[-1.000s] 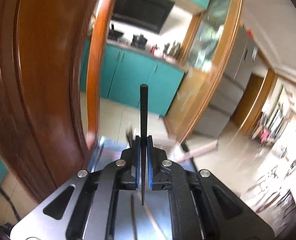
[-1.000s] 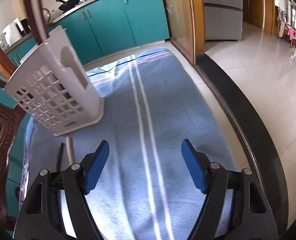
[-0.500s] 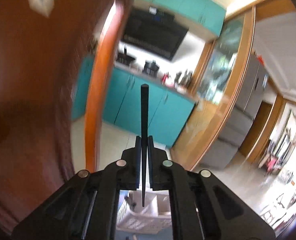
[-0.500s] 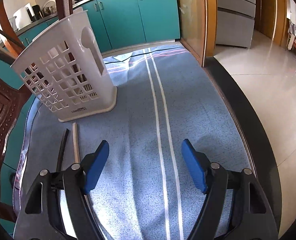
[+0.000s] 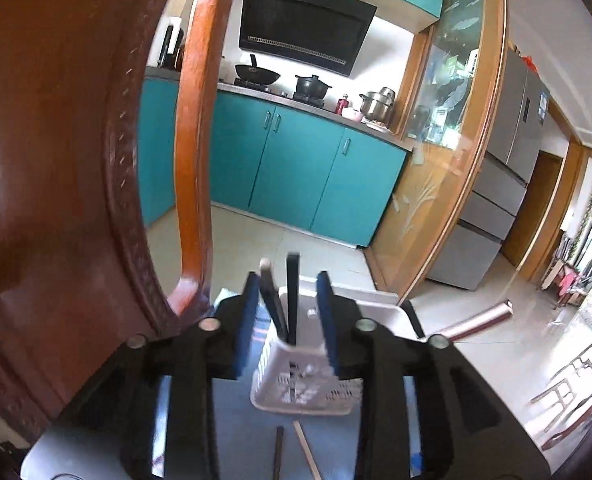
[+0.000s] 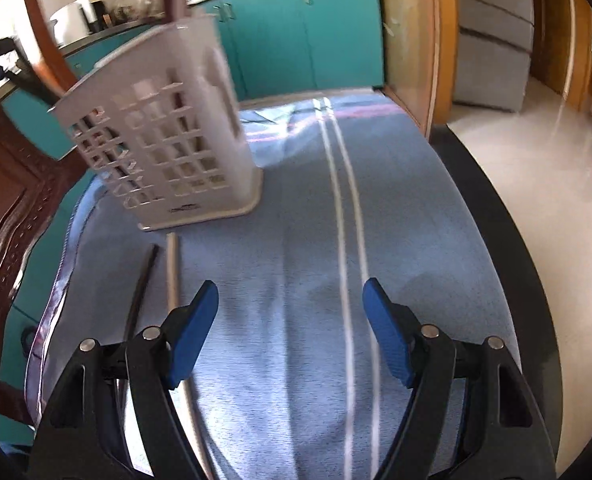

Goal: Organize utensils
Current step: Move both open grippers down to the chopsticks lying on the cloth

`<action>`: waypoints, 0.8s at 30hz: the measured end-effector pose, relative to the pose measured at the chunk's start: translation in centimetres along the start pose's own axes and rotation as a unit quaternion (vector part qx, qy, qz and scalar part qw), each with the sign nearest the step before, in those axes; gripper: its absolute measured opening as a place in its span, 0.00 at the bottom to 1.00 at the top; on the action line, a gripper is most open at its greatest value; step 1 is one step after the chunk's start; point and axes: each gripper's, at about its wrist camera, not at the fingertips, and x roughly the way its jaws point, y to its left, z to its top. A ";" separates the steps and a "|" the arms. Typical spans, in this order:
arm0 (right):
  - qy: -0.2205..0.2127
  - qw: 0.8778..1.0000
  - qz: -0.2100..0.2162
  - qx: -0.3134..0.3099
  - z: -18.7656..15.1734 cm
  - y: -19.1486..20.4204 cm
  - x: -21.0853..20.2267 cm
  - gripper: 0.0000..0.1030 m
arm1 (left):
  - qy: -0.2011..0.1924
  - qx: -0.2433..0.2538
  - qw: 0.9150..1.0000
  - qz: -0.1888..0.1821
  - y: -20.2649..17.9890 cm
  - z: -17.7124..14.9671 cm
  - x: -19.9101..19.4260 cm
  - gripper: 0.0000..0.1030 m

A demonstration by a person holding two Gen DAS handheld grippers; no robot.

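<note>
The left wrist camera is looking along its fingers, slightly downward, close above the white basket point(image 5: 301, 394) toward the kitchen cabinets point(image 5: 296, 168). The right wrist camera is angling more steeply onto the blue cloth point(image 6: 296, 280), sharing the basket and cabinets.

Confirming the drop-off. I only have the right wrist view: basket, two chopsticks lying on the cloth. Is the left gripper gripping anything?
Observer: No. The left gripper has just been opening its jaws; a black chopstick stands between the pads, and neither presses on it.
Operator: Is it in the basket?
Observer: Yes. Its lower end is inside the white basket, and its top sticks up above the rim.
Operator: Anything else in there?
Observer: A second dark stick with a pale tip leans beside it, close to one pad. I cannot tell whether they touch.
</note>
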 end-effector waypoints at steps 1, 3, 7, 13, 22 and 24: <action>-0.004 1.000 0.002 -0.010 0.0 0.4 -0.1 0.71 | 0.002 -0.001 1.000 -0.001 0.2 -0.5 -0.5 0.37; -0.009 1.000 0.012 -0.026 -0.2 1.0 -0.3 0.71 | 0.004 0.010 1.000 0.008 0.4 -1.3 -1.0 0.37; -0.001 0.998 0.036 -0.052 -0.6 2.4 -0.2 0.71 | -0.003 0.051 0.998 0.040 0.7 -3.2 -3.3 0.42; 0.029 0.991 0.047 -0.124 -1.9 5.3 0.5 0.71 | -0.001 0.069 0.996 0.059 1.5 -4.4 -4.9 0.46; 0.050 0.983 0.033 -0.175 -3.3 7.4 1.4 0.49 | 0.012 0.069 0.995 0.065 2.1 -4.7 -4.8 0.46; 0.048 0.983 0.034 -0.174 -3.3 7.4 1.3 0.31 | 0.013 0.070 0.995 0.065 2.1 -4.5 -4.6 0.46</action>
